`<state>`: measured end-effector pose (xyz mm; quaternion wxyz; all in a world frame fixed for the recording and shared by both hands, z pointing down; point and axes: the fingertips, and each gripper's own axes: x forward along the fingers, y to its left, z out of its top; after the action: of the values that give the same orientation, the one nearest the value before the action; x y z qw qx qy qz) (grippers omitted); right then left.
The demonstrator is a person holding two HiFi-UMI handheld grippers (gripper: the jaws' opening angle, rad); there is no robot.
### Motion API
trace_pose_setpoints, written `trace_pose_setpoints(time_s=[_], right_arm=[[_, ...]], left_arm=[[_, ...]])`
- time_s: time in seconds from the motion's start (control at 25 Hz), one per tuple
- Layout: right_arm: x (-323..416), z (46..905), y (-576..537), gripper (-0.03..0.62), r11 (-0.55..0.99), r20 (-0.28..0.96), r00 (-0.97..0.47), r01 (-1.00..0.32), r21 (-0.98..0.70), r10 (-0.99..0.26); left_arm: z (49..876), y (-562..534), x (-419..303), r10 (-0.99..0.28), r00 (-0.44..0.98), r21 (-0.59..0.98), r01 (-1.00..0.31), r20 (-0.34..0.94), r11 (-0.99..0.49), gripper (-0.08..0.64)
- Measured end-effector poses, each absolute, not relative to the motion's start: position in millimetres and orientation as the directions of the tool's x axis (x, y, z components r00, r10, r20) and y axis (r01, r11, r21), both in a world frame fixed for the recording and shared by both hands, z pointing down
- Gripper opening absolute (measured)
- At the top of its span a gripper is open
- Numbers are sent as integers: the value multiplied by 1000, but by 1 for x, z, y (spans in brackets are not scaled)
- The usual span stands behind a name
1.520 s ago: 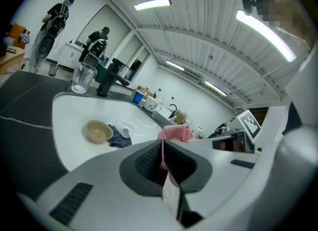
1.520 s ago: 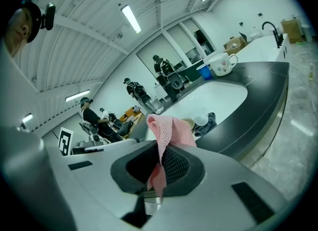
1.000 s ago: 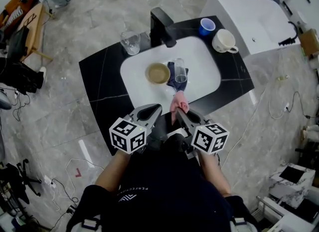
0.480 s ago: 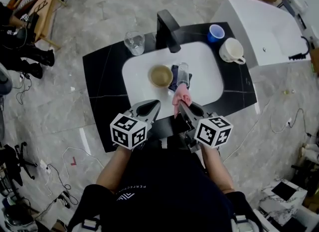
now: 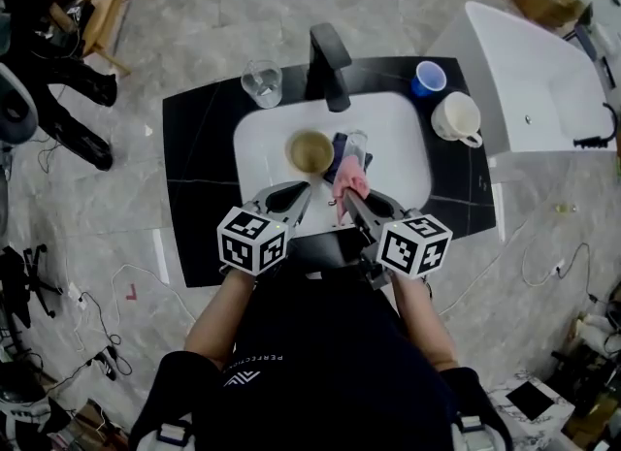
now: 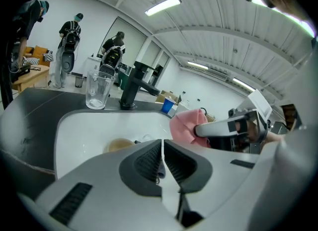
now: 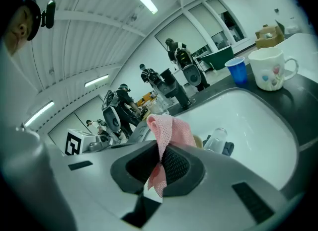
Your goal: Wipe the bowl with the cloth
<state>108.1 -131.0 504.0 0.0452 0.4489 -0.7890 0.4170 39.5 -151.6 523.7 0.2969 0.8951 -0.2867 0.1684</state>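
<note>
Landmark: tall black faucet (image 5: 330,63) at the far rim of white oval sink basin (image 5: 250,144), sunk into black stone table (image 5: 194,177).

In front of the faucet, inside the basin: tan round ceramic bowl (image 5: 310,151), upright, mouth up, not touched by either tool. Just right of it, also in front of the faucet: dark blue rag (image 5: 337,156) with a clear drinking glass (image 5: 355,144) on or against it; hard to tell which.

Right hand-held gripper (image 5: 345,201) over the near rim, opposite the faucet. Clamped tight on pink mesh cloth (image 7: 166,128), pinched at a lower fold, bulk bunched above the jaws. Probably gripped this way to leave a loose pad free for rubbing the bowl's inside. Hangs short of the bowl, no contact.

Left hand-held gripper (image 5: 303,190) beside it, on the same near side from the faucet. Jaws pressed together, nothing between them. Nose aimed toward the bowl; likely meant to steady the rim during wiping, and would need opening first.

Left of the faucet on the table: empty clear tumbler (image 5: 262,82). Right of the faucet: blue plastic cup (image 5: 428,77), then white ceramic mug (image 5: 458,116). All well clear of the working path.

Judgement: approach stage, wiping not begun.
</note>
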Motion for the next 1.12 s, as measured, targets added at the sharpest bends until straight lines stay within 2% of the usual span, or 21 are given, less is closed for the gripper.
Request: trace_pose_setpoints(time_s=[0.32,0.6,0.84,1.12], right_arm=[[115,518,-151,43,303,472,-656,-721,-624,-590],[117,532,-167,43,327,497,-700,-695,-640,-514],[119,547,-176,43,333,529,-706,-698,-635,-471],[123,556,-183,43,331,545,-713,-694,-640,-442]], left_arm=[[547,-170,49,-426,733,388,-656,530,-647,17],[577,-178,51,-365,690,331,-658,625,-676,17],[596,-188,49,-363,635,259,-674,682,-691,17],[629,-191,53,-252,557,177,-603,791,-778,18]])
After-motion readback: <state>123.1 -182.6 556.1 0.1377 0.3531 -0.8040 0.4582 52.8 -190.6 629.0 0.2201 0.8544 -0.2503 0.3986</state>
